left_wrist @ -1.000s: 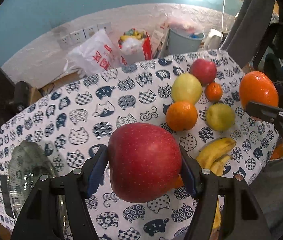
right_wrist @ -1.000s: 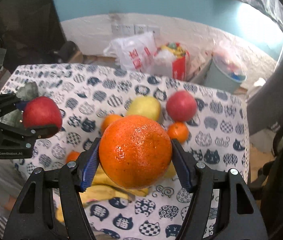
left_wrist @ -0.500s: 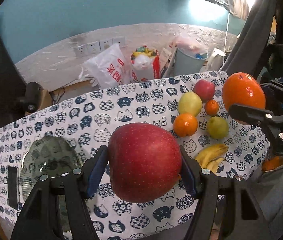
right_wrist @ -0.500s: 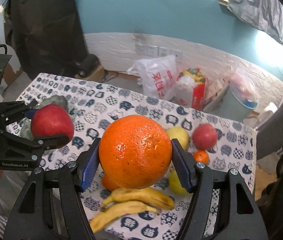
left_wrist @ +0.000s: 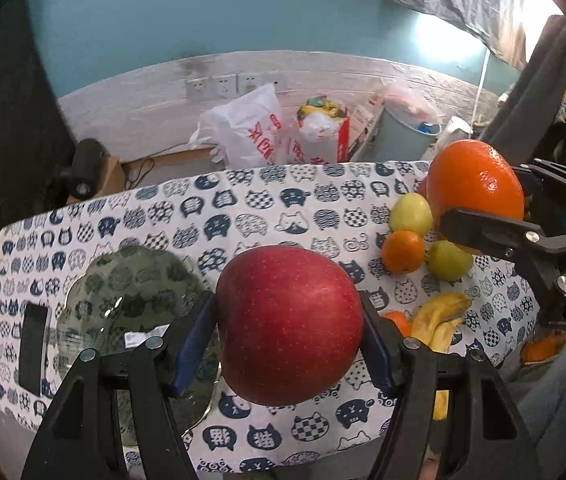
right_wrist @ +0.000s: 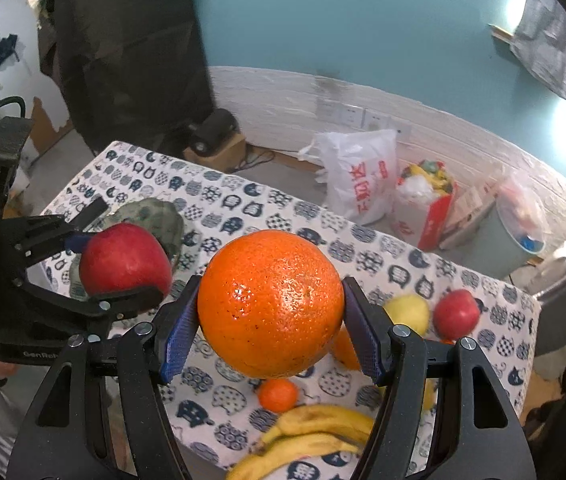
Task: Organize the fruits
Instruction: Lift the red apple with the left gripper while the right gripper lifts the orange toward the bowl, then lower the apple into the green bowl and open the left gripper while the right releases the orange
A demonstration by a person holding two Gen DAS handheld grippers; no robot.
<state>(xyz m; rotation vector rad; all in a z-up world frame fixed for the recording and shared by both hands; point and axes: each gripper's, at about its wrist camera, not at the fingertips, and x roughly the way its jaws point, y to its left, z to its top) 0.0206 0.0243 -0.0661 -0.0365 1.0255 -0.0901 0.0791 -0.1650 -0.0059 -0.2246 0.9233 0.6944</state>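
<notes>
My left gripper point(left_wrist: 289, 334) is shut on a big red apple point(left_wrist: 289, 320), held above the table near its front edge; it also shows in the right wrist view point(right_wrist: 123, 260). My right gripper point(right_wrist: 271, 326) is shut on a large orange point(right_wrist: 270, 307), held high at the right point(left_wrist: 475, 190). A glass plate point(left_wrist: 123, 300) lies on the table's left part, below and left of the apple. On the right lie bananas point(right_wrist: 311, 436), a small orange point(left_wrist: 403, 251), yellow-green fruits point(left_wrist: 411, 213) and another red apple point(right_wrist: 455, 314).
The table has a cat-print cloth point(left_wrist: 267, 208). A dark phone point(left_wrist: 34, 348) lies left of the plate. Behind the table are a white plastic bag point(left_wrist: 249, 132), a red bag point(left_wrist: 323, 132) and a grey bin point(left_wrist: 407, 136).
Both grippers have risen and pulled back from the table with their fruit still held. More of the table and the plate has come into view.
</notes>
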